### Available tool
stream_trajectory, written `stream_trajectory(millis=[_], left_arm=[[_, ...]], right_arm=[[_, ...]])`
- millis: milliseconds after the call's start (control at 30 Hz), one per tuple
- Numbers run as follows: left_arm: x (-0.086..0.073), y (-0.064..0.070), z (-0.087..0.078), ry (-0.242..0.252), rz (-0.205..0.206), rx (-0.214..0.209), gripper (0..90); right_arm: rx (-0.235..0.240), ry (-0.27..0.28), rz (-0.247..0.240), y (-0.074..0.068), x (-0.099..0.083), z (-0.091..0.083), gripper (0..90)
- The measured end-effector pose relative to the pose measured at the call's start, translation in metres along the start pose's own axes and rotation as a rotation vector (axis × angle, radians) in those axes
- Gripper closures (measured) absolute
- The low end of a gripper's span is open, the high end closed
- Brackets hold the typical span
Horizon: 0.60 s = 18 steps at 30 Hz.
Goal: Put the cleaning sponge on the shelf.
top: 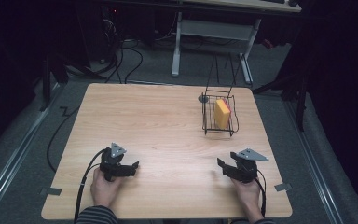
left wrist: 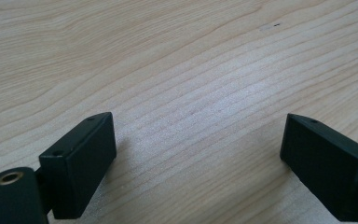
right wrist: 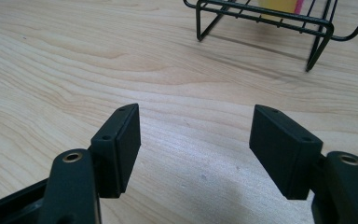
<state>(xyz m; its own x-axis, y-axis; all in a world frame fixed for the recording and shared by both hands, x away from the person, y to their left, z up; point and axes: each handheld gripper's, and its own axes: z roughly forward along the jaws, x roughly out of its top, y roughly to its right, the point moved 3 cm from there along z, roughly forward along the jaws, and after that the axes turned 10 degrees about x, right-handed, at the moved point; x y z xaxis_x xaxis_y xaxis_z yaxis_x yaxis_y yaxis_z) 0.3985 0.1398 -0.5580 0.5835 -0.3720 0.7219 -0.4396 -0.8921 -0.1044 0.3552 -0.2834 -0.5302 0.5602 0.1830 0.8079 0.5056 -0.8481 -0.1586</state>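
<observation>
Both my tongs rest near the worktop's (top: 168, 121) front edge: left tongs (top: 133, 167) jaws apart, nothing between; right tongs (top: 221, 164) the same. Yellow sponge (top: 222, 113) stands upright in the wire basket (top: 209, 122) toward the far right corner.

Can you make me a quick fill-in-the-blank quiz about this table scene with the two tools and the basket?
1. The yellow sponge stands inside the black wire ____.
2. The left tool and the right tool both have their jaws ____.
3. Both tools rest near the front of the ____ table.
4. The wire basket is closer to the ____ tool.

Missing words: basket; open; wooden; right
</observation>
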Motion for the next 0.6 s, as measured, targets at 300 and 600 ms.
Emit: stream_trajectory(millis=[300,600], left_arm=[[0.0,0.0,0.0,0.001,-0.001,0.001,11.0],[0.0,0.0,0.0,0.001,0.0,0.001,10.9]], right_arm=[[-0.018,-0.032,-0.01,0.0,-0.001,0.008,34.4],[-0.033,-0.057,-0.011,0.001,-0.002,0.014,34.4]])
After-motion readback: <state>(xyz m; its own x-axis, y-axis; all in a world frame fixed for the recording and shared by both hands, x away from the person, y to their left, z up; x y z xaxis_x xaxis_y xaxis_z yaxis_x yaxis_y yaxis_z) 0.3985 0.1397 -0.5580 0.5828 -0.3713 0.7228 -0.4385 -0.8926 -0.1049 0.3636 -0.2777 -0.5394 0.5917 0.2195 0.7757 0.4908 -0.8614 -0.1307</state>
